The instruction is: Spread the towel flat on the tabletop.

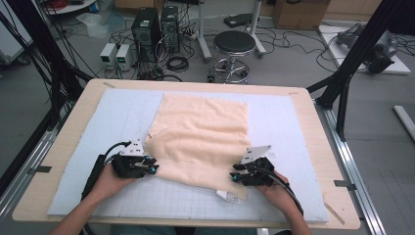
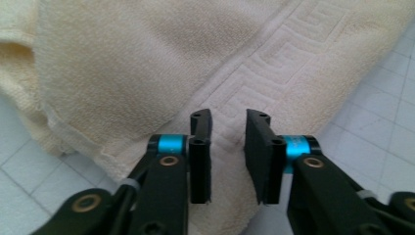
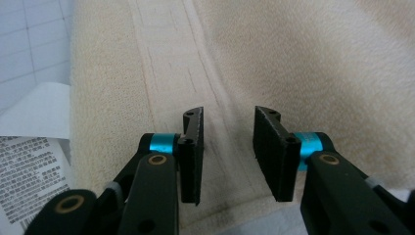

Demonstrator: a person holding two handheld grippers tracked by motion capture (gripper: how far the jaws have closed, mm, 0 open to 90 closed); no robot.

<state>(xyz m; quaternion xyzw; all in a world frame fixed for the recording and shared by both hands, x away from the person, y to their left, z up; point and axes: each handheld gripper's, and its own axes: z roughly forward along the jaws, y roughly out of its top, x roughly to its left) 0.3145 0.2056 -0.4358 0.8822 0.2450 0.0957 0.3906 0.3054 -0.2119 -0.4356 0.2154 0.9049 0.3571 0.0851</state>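
A cream terry towel point(image 1: 198, 139) lies spread on the pale blue gridded mat point(image 1: 293, 127) in the middle of the table point(image 1: 320, 147). It has a woven band with a key pattern near its hem, its left edge is a little rumpled, and a white care label point(image 1: 229, 196) sticks out at its near right corner. The left gripper point(image 2: 227, 147) and the right gripper point(image 3: 227, 147) are over the near corners, jaws apart, with towel below the gap and nothing pinched.
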